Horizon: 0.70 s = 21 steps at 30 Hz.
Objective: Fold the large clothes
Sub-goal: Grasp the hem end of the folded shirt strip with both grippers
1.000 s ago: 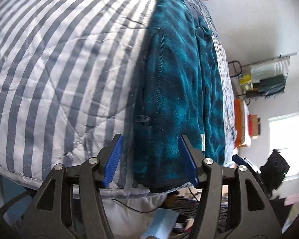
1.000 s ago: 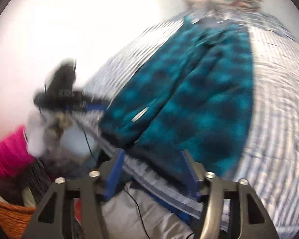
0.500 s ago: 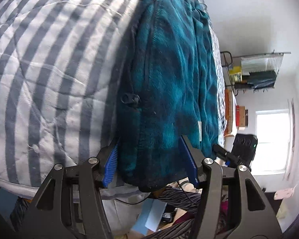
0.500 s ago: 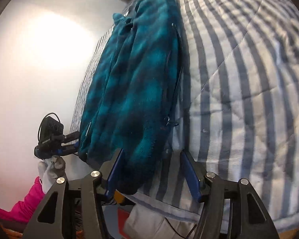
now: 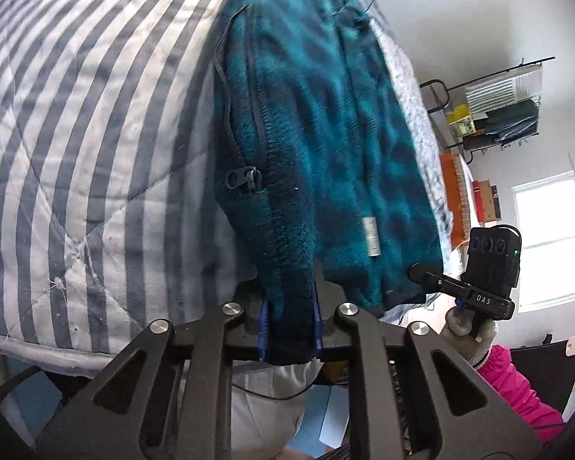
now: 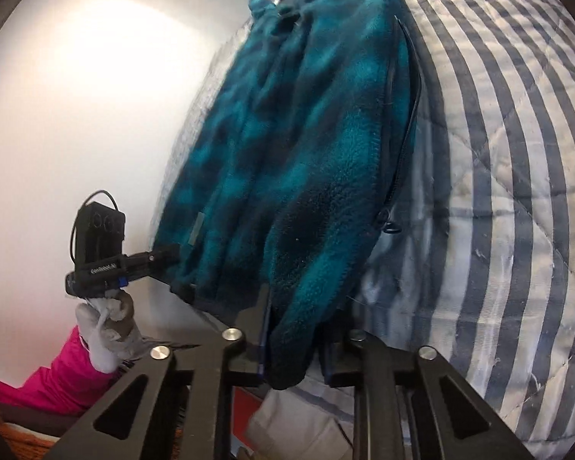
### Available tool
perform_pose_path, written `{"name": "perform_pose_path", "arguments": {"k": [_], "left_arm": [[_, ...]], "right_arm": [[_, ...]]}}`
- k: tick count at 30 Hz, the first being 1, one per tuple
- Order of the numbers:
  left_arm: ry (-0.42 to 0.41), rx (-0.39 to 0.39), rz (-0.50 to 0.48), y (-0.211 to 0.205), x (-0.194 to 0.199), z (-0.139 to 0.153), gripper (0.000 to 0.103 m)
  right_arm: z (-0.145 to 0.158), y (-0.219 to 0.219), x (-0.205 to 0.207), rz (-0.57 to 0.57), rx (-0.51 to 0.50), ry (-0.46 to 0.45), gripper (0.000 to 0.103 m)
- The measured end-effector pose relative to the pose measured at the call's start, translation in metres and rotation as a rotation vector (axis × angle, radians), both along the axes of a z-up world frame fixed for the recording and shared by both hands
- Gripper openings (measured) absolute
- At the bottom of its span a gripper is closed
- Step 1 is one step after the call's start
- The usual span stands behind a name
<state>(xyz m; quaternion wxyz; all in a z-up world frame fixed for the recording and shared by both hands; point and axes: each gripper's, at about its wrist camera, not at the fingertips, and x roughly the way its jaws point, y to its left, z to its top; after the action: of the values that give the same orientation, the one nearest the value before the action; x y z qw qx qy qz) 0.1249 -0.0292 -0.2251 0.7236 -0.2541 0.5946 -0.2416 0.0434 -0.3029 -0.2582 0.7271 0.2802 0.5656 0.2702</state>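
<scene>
Already folded lengthwise, the teal fleece jacket (image 5: 326,122) lies on the striped quilt (image 5: 96,122) of a bed. The left tool (image 5: 289,326) and right tool (image 6: 293,345) have just closed, each pinching the near hem; crosswise folds seemingly remain.

Teal plaid fleece jacket (image 5: 326,134) lies folded lengthwise.

Beyond and left of the tool, a grey-and-white striped quilt (image 5: 96,145) over a bed; far right, a wire rack (image 5: 506,111) with folded items, a bright window (image 5: 548,245), white wall (image 6: 76,96).
</scene>
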Motion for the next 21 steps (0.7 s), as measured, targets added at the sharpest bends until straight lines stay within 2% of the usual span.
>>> {"name": "perform_pose_path", "arguments": {"k": [8,17,21], "left_arm": [[-0.054,-0.084,0.030,0.001,0.009,0.033,0.011],[-0.121,-0.053,0.044,-0.011,0.052,0.067,0.011],[-0.133,-0.050,0.084,-0.014,0.076,0.077,0.011]], "right_arm": [[0.043,-0.003,0.007,-0.049,0.078,-0.099,0.014],[0.068,-0.026,0.037,-0.131,0.061,-0.141,0.013],[0.083,-0.027,0.059,-0.163,0.025,-0.160,0.013]]}}
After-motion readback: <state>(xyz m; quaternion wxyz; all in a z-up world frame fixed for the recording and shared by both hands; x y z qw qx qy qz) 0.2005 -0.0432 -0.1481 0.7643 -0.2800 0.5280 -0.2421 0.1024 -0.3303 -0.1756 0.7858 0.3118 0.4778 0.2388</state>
